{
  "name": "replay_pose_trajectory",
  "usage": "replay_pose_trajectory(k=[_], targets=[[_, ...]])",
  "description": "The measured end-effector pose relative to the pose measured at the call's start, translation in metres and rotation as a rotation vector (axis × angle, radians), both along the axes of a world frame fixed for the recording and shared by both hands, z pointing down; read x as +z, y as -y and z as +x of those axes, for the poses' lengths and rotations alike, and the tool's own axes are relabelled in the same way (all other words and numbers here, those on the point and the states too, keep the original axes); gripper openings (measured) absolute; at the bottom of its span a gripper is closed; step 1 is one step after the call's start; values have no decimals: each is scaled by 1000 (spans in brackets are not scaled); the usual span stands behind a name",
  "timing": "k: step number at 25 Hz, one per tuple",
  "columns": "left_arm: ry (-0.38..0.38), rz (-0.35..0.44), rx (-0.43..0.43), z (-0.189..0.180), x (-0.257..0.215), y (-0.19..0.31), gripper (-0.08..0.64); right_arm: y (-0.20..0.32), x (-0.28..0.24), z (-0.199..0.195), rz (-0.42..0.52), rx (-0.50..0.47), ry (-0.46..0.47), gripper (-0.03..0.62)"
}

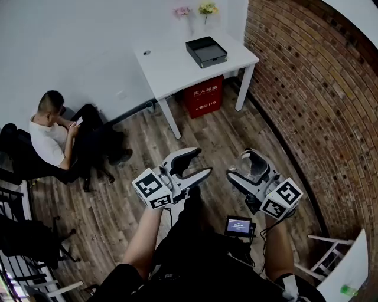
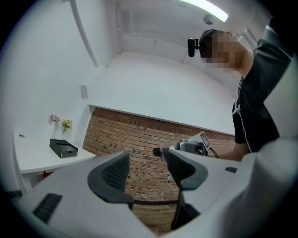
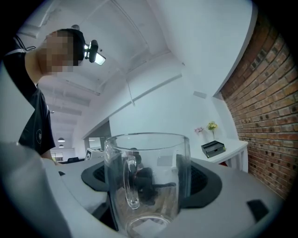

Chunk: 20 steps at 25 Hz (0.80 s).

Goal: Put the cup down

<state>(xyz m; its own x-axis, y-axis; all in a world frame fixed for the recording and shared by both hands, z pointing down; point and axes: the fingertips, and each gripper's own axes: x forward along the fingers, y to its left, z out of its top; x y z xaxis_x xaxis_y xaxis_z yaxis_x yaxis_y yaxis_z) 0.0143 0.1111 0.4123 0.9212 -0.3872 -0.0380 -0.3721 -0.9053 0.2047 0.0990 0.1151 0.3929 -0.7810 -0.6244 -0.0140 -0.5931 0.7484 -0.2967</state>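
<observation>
A clear glass cup [image 1: 253,164] with a handle stands upright between the jaws of my right gripper [image 1: 250,171], held in the air above the wooden floor. In the right gripper view the cup [image 3: 148,179] fills the middle, both dark pads pressed to its sides and its handle turned toward the camera. My left gripper [image 1: 199,162] hovers level beside it, its jaws open with nothing between them. In the left gripper view the open left gripper [image 2: 146,168] faces the brick wall [image 2: 135,135].
A white table [image 1: 171,68] stands ahead by the wall with a black tray [image 1: 206,51] and small flowers [image 1: 207,8] on it; a red box [image 1: 202,96] sits underneath. A person [image 1: 56,135] sits at left. The brick wall [image 1: 319,100] runs along the right.
</observation>
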Motion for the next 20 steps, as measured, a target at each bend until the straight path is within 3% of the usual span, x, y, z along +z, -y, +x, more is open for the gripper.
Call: replay_pose_trajectory(k=[14,20], targets=[[-2,-8,63,-39,-4,196,258,189,-6,-38,-27,48,3,419],[-8,-14,83,-54,-1,249,255,248,-7,-54,-25,58,2,419]])
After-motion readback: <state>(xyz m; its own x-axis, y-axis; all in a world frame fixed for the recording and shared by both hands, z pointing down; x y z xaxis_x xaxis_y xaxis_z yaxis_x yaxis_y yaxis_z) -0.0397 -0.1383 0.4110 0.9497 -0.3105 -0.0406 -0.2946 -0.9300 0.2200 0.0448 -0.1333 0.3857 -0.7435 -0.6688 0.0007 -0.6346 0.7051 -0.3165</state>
